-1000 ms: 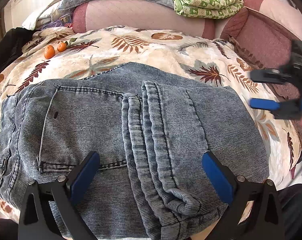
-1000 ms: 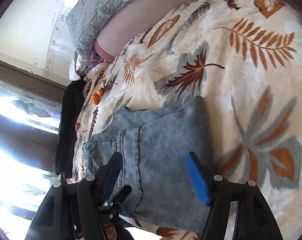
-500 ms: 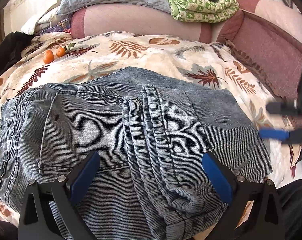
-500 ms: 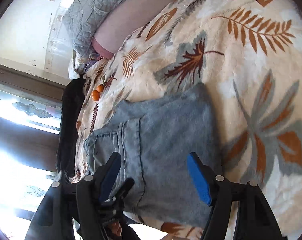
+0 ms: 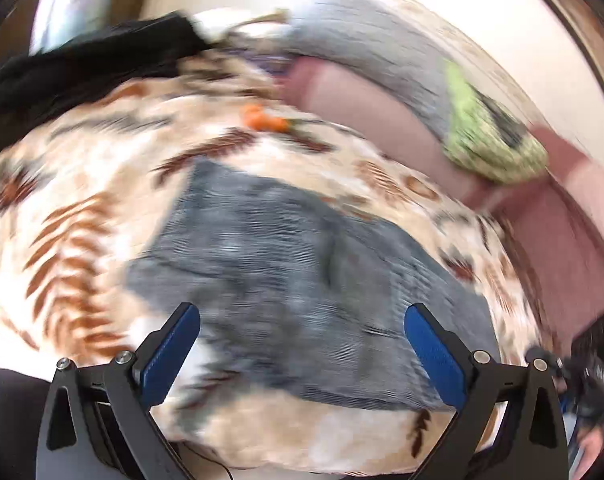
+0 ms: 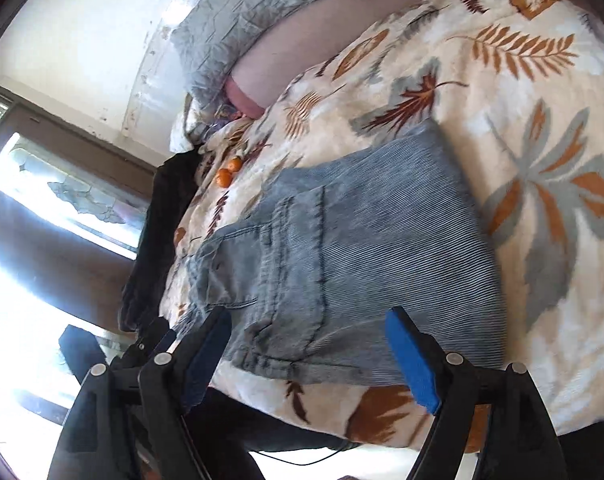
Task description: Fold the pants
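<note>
- The blue-grey ribbed denim pants [image 6: 354,248] lie folded into a small, thick square on the cream bed blanket with brown and grey leaves [image 6: 542,92]. They sit near the blanket's front edge, and nothing is holding them.
- A second ago the left camera was right on top of the pants, so they filled its view. Now it has pulled back and tipped over, and the pants [image 5: 302,280] look small in the middle, with blanket all around. This picture is blurry.
- The left gripper [image 5: 302,352] has its two blue pads far apart, at 8 and 4 o'clock in its view. Nothing is between them.
- The right gripper [image 6: 306,356] is opening its jaws wider. Its pads are at 7 and 5 o'clock, near the front edge of the pants, but not pinching them. It has backed off too, so more of the pants shows now.
- I think this means the folding is done, or almost done, because both tools have let go.
- Two small orange fruits [image 6: 229,171] sit on the blanket at about 10 o'clock from the pants.
- Farther back are a pink bolster cushion [image 6: 302,52] and a grey crinkled pillow [image 6: 237,20].
</note>
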`<action>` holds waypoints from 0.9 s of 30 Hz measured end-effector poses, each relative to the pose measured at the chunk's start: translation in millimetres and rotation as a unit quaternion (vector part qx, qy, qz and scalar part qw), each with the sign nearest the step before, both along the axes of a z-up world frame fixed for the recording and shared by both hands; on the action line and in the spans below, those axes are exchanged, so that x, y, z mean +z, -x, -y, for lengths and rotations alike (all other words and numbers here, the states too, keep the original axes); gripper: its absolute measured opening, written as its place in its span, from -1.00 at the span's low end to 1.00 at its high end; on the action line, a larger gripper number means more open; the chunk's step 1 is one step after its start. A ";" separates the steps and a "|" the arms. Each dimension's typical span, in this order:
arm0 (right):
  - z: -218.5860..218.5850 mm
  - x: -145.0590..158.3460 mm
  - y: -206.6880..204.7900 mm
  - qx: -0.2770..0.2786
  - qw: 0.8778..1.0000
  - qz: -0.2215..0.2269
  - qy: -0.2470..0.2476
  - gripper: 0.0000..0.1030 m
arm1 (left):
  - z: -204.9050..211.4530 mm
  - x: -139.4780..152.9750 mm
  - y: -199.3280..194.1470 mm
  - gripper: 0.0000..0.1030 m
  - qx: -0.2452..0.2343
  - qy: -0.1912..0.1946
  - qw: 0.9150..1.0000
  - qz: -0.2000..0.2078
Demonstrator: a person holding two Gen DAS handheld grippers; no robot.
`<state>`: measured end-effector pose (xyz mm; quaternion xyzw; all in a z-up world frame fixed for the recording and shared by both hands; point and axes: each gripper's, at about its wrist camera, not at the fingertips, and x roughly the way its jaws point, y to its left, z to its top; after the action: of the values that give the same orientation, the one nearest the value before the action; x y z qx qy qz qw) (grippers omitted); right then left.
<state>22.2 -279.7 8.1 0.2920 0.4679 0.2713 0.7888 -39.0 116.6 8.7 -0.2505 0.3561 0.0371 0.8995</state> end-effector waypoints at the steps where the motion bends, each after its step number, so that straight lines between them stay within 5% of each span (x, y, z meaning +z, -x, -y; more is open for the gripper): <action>1: -11.8 2.6 -3.2 0.015 1.000 -0.003 -0.007 0.59 | -14.4 -5.1 1.5 0.97 0.019 0.015 1.000 -0.013; 6: -79.3 18.5 -35.7 0.084 0.995 -0.030 -0.052 0.59 | -58.9 -26.3 8.0 0.97 0.066 0.102 0.992 -0.027; 11: -153.7 14.7 -81.0 0.127 0.989 -0.067 -0.034 0.59 | -79.6 -50.3 -0.7 0.97 0.085 0.195 0.976 -0.034; 13: -169.2 -4.6 -102.3 0.114 0.990 -0.085 0.021 0.58 | -85.0 -58.3 -7.3 0.97 0.083 0.226 0.970 -0.037; 15: -173.0 -50.2 -122.2 0.093 0.981 -0.164 0.043 0.58 | -90.1 -65.0 -13.8 0.97 0.078 0.261 0.962 -0.037; 22: -187.0 -10.4 -116.7 0.101 0.985 -0.127 0.053 0.57 | -101.1 -61.3 -29.5 0.97 0.079 0.284 0.955 -0.024; 25: -199.8 -41.5 -127.2 0.093 0.977 -0.157 0.107 0.56 | -100.7 -61.3 -35.7 0.97 0.080 0.284 0.955 -0.024; 27: -200.2 -50.6 -130.0 0.090 0.980 -0.154 0.090 0.59 | -99.6 -60.7 -38.9 0.97 0.080 0.283 0.956 -0.024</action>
<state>152.1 -79.5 -42.6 0.2150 0.6309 0.2495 0.7025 -0.2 216.3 -52.0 -0.5213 0.3521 0.0125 0.7772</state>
